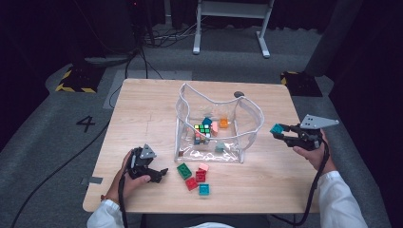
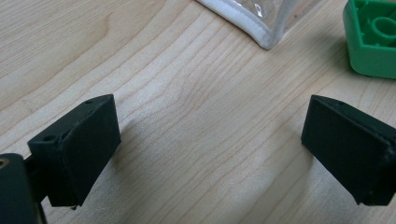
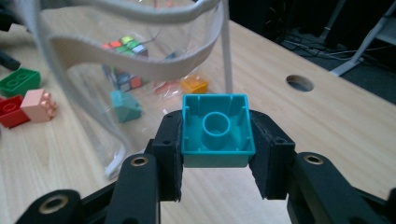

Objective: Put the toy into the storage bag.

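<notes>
Right gripper point(image 3: 215, 154) clenched on teal brick point(image 3: 217, 129), raised just right of clear bag point(image 1: 247, 118), left gripper point(image 2: 210, 149) spread wide over bare table point(image 2: 187, 93), near green brick point(image 2: 373, 42)

Five loose bricks point(image 1: 196, 176) on the table, one clear bag point(image 1: 247, 118), one puzzle cube point(image 1: 202, 132).

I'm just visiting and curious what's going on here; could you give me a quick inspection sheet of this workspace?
Surface: wooden table, round hole near its far edge.
Job's things: teal brick in the right gripper; clear bag holding a puzzle cube and bricks; loose bricks in front of it.
Clutter: nothing seen.
Grippers: left gripper open, low over bare wood; right shut on the brick.
Cables: one trails from each gripper; more on the floor.
Surroundings: grey floor, white frame legs, hazard-striped bases.
</notes>
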{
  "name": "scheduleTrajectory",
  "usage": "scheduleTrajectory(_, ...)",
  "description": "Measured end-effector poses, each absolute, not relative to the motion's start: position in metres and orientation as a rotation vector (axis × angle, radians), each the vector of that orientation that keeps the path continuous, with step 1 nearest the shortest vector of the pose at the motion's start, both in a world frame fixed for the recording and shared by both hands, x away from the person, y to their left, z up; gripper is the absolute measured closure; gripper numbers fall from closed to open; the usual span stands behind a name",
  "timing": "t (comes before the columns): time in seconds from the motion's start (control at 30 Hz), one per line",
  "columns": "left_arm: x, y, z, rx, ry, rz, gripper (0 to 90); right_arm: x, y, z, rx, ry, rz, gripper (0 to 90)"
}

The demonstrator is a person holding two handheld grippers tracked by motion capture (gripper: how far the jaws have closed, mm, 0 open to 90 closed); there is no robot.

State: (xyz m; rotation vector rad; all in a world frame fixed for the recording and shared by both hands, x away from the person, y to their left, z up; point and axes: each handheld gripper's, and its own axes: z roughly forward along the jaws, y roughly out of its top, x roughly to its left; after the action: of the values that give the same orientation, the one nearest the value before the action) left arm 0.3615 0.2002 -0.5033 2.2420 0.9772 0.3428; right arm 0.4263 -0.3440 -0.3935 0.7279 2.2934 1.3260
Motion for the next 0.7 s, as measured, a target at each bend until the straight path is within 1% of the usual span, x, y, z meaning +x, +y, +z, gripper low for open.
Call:
scheduleTrajectory(0.27, 0.362, 0.2, -0.503, 2.242, 0.977, 0.343, 4.6, 0.439, -0.345, -0.361, 0.703, 2.256, 1.347, 59.1)
scheduleTrajectory(0.7, 0.362, 0.2, -0.503, 2.243, 0.974, 0.338, 4.7, 0.452, -0.327, -0.317, 0.637, 2.225, 1.364, 59.2)
